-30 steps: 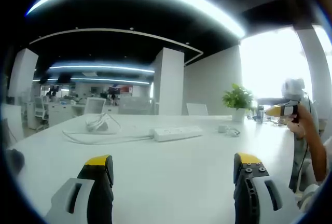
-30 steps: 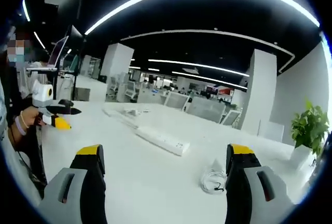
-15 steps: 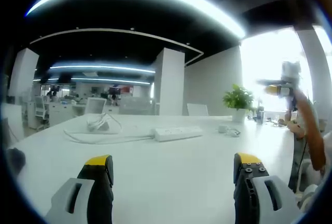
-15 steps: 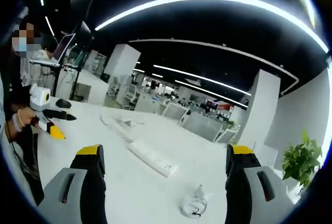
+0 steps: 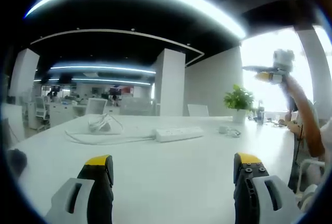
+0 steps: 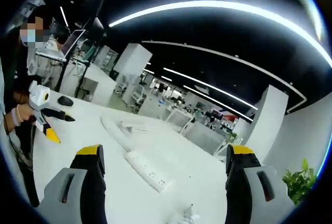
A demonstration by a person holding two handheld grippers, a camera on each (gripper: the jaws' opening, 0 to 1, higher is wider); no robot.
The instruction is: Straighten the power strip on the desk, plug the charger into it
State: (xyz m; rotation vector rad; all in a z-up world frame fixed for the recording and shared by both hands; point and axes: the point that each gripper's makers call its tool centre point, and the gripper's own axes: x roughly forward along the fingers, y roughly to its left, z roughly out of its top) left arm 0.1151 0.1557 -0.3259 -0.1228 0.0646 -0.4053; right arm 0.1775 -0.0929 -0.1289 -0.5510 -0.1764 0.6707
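Observation:
A white power strip (image 5: 179, 133) lies across the far middle of the white desk (image 5: 166, 172), its cable running left to a loose coil (image 5: 98, 126). The white charger with its bundled cord (image 5: 228, 129) rests to the strip's right. My left gripper (image 5: 174, 180) hovers open over the near desk, well short of both. In the right gripper view the power strip (image 6: 147, 170) lies angled below, the charger (image 6: 187, 215) sits at the bottom edge, and my right gripper (image 6: 165, 175) is open, raised high above the desk. My right gripper (image 5: 265, 72) also appears lifted at the right of the left gripper view.
A potted plant (image 5: 238, 102) stands at the desk's far right. A dark mouse (image 6: 65, 100) lies near the left edge. A person's hand holds the left gripper (image 6: 49, 117) at the left of the right gripper view. Office desks and chairs stretch behind.
My right gripper has risen steadily above the desk and tilted, so the strip and charger sink lower in its view. The left gripper has stayed still.

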